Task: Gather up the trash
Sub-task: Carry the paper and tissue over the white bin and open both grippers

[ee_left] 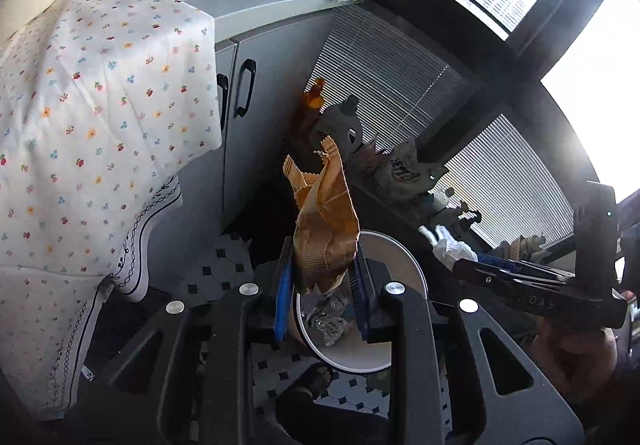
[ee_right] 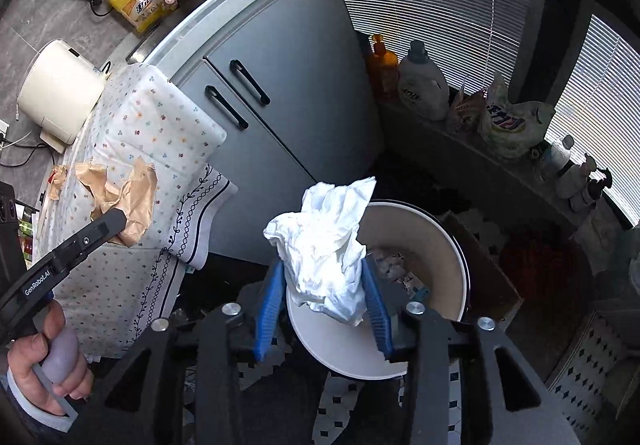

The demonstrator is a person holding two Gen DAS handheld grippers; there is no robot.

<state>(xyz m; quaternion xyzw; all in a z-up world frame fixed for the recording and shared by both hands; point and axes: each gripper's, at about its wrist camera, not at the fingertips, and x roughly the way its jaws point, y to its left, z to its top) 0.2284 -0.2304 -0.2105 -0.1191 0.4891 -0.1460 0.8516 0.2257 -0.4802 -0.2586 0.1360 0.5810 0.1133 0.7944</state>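
Observation:
My left gripper is shut on a crumpled brown paper bag, held above the white trash bin, which holds shiny wrappers. My right gripper is shut on a crumpled white tissue, held over the near rim of the same bin. The right gripper with the tissue also shows at the right of the left wrist view. The left gripper body shows at the left of the right wrist view, its brown bag in front of the table.
A table under a floral cloth stands to the left. A grey cabinet with black handles is behind the bin. Detergent bottles and bags line a low ledge by the blinds. More brown paper lies on the cloth.

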